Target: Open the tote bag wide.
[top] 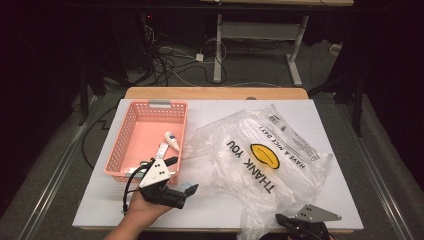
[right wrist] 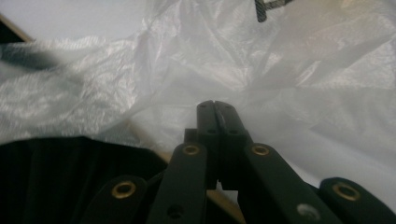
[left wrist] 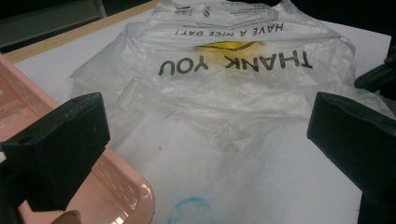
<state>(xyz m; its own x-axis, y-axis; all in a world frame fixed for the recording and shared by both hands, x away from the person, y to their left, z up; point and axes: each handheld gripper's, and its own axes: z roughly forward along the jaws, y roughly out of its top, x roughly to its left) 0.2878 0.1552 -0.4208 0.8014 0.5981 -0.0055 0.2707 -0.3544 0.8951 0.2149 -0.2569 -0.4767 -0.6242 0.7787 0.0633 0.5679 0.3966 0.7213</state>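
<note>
A crumpled clear plastic bag (top: 260,155) printed "THANK YOU" with a yellow smiley lies across the right half of the white table top (top: 210,207). My left gripper (top: 181,175) is held by a hand at the front corner of the pink basket (top: 125,135). It faces the bag (left wrist: 224,79), jaws wide apart with nothing between them (left wrist: 205,140). My right gripper (top: 278,218) is at the table's front edge by the bag's lower corner. Its jaws are closed together (right wrist: 215,105), tips against the bag (right wrist: 280,60). Whether film is pinched I cannot tell.
The pink basket (left wrist: 121,196) holds a small white bottle (top: 171,140) and a tube (top: 162,150). Beyond the table's wooden far edge (top: 215,93) are floor cables and a desk frame (top: 218,50). A faint blue mark (left wrist: 189,207) is on the table surface.
</note>
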